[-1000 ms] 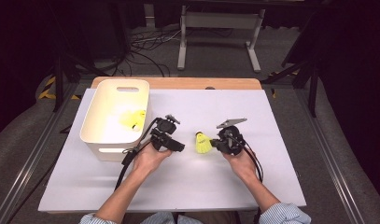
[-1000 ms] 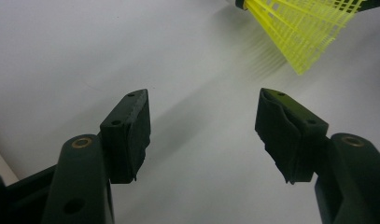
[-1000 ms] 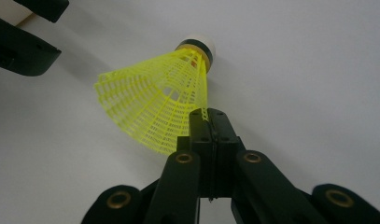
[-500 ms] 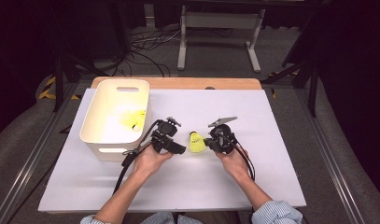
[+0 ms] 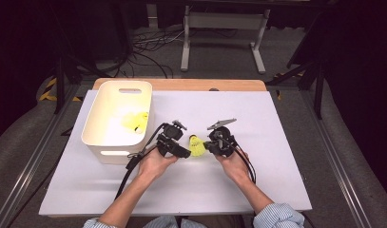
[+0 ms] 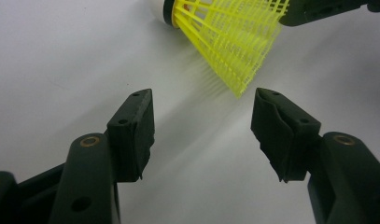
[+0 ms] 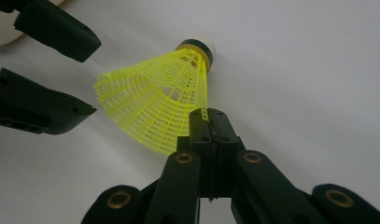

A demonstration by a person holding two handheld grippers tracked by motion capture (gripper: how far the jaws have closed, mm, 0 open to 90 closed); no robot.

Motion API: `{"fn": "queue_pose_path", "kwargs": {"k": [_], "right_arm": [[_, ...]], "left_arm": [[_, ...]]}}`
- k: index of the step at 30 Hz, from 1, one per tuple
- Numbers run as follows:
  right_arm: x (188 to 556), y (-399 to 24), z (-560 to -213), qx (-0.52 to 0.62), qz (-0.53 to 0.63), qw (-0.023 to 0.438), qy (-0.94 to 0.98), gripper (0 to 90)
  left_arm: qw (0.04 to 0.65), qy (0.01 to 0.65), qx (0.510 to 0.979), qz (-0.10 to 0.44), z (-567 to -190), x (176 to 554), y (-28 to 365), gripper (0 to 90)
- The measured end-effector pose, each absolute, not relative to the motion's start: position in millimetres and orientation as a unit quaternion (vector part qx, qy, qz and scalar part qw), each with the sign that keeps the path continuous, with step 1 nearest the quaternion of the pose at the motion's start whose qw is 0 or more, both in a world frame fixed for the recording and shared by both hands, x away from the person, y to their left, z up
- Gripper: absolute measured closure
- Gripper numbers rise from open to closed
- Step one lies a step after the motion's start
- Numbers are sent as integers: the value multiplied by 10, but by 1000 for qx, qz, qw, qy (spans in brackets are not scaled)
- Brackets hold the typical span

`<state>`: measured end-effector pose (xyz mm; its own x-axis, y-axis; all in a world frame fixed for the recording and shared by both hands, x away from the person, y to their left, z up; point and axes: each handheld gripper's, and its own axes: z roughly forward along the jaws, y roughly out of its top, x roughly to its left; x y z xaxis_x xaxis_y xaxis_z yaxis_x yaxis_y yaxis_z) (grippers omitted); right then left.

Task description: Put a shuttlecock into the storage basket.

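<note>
The right tongs (image 5: 211,145) are sitting just right of the middle of the white bench (image 5: 286,142), held in the person's right hand (image 5: 233,163), and they are pinching the rim of a yellow shuttlecock (image 5: 197,146). In the right gripper view the two black jaws are pressing flat together on one edge of the yellow mesh skirt (image 7: 155,109), with the skirt fanning out toward ten o'clock and the cork tip (image 7: 199,48) pointing toward twelve o'clock. The shuttlecock is hanging between the two grippers, at nine o'clock from the right tongs in the high view, its cork end toward the far side of the bench.

The left tongs (image 5: 185,153) are lying at nine o'clock of the shuttlecock, in the person's left hand (image 5: 155,164). Their jaws are standing spread, and they have just been closing a little; nothing is sitting between them. In the left gripper view the shuttlecock (image 6: 225,35) is floating at one o'clock beyond the jaw tips, near them but not touching, and the right tongs (image 6: 318,10) are gripping its skirt at the upper right corner.

A white tub (image 5: 98,137) is standing at ten o'clock from the left tongs, near the bench's left edge, and more yellow shuttlecocks (image 5: 135,121) are lying inside it against its right wall.
</note>
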<state>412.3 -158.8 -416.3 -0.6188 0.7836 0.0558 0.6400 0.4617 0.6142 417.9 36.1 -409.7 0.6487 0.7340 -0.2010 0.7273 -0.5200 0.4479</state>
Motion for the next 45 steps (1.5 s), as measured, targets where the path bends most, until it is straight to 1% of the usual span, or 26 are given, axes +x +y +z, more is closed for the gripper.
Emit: {"fn": "queue_pose_path", "kwargs": {"k": [5, 10, 14, 21, 26, 27, 30, 36, 39, 41, 43, 45], "right_arm": [[4111, -1563, -4160, 415, 306, 114, 849, 900], [4095, -1541, -4152, 411, 311, 109, 850, 900], [4079, -1525, -4151, 407, 315, 105, 851, 900], [4071, -1499, -4158, 405, 317, 101, 852, 900], [4072, -1509, -4159, 403, 320, 103, 851, 900], [4072, -1509, -4159, 403, 320, 103, 851, 900], [4066, -1510, -4140, 399, 323, 107, 851, 900], [4060, -1517, -4140, 401, 324, 104, 850, 883], [4063, -1531, -4133, 402, 328, 107, 848, 850], [4050, -1542, -4122, 404, 333, 109, 845, 808], [4033, -1556, -4121, 406, 339, 111, 841, 757], [4015, -1578, -4116, 408, 341, 117, 839, 678]], "left_arm": [[249, 421, 872, 5, -4138, 4205, 336, 445], [248, 421, 872, 5, -4148, 4224, 326, 518], [254, 423, 870, 0, -4154, 4230, 322, 615], [262, 423, 868, 3, -4133, 4239, 318, 755], [259, 423, 868, 9, -4121, 4243, 316, 818], [260, 422, 868, 11, -4109, 4245, 325, 818], [257, 423, 869, 17, -4104, 4244, 315, 869], [242, 428, 870, 35, -4073, 4259, 259, 893], [240, 429, 870, 46, -4039, 4286, 239, 896], [240, 433, 867, 51, -4021, 4295, 222, 898], [229, 434, 869, 67, -4009, 4292, 194, 899], [221, 436, 870, 68, -4012, 4295, 181, 900]]}}
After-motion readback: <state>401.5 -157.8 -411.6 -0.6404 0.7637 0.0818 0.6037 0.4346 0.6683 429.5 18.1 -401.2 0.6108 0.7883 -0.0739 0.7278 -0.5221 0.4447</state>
